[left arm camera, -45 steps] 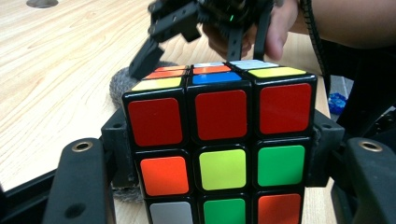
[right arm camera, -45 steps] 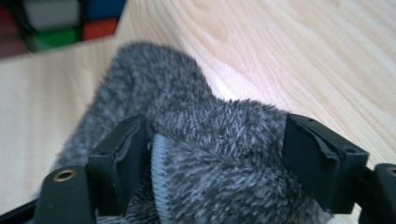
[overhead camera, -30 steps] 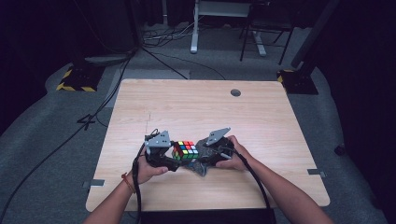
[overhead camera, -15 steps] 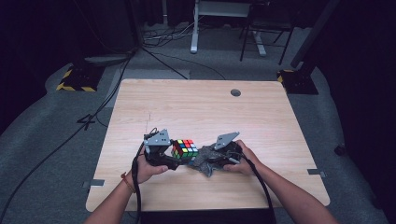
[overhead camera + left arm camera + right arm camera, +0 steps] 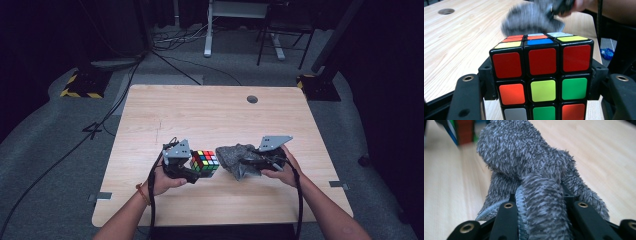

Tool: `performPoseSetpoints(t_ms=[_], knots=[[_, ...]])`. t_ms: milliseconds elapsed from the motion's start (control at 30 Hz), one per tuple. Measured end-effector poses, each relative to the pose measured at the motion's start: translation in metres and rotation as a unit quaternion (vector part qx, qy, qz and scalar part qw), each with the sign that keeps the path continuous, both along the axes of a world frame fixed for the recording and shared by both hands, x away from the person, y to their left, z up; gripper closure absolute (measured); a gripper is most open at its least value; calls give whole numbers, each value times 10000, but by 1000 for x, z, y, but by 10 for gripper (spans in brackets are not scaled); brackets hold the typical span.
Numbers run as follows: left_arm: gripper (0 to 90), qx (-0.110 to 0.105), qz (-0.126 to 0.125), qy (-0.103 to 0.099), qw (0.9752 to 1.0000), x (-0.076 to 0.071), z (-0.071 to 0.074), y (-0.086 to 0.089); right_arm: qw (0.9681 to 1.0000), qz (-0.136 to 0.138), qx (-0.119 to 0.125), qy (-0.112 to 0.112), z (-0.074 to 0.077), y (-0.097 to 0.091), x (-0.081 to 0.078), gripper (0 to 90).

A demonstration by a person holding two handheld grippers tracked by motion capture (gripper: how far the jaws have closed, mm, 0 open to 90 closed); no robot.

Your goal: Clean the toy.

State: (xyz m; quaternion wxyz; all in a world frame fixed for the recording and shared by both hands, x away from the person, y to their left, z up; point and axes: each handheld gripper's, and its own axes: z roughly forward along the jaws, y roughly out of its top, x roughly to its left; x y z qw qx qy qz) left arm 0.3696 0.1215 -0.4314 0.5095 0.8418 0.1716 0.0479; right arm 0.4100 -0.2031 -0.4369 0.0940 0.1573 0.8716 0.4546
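- Your left hand-held gripper [image 5: 200, 167] is clamped on the puzzle cube [image 5: 541, 75], pads on its two opposite side faces, just over the table [image 5: 210, 120].
- The cube's rigid, light and slick plastic, so I'd keep the squeeze flat on the faces; grab near a corner and a layer will probably twist.
- Your right hand-held gripper [image 5: 541, 207] has just been closing and now pinches a fold of the grey fuzzy cloth [image 5: 529, 165] between its jaws.
- The cloth's soft and floppy; it'll droop, so take a thick bunch.

light wooden table [image 5: 210, 115], round grommet hole [image 5: 252, 99]
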Motion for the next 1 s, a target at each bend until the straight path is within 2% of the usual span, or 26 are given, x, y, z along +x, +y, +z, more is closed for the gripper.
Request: performPoseSetpoints(t_ms=[100,267,467,567,767,900,1000], knots=[[325,127,-95,-21,9999,1,-2,-10,9996,28,251,-126,14,-4,-3,693],[326,280,-237,-81,9993,3,-4,-24,9985,123,471,-259,29,0,-8,693],[326,381,-420,-142,9983,3,-3,-42,9980,297,467,-295,31,14,-15,692],[326,428,-428,-181,9980,4,-4,-47,9979,313,503,-268,33,16,-15,691],[327,451,-351,-214,9981,9,-5,-51,9976,329,518,-328,37,15,-18,691],[327,530,-259,-260,9979,12,-6,-50,9964,445,660,-289,44,11,-21,691],[327,403,-347,-300,9981,10,-5,-51,9965,442,647,-303,45,13,-23,688]])
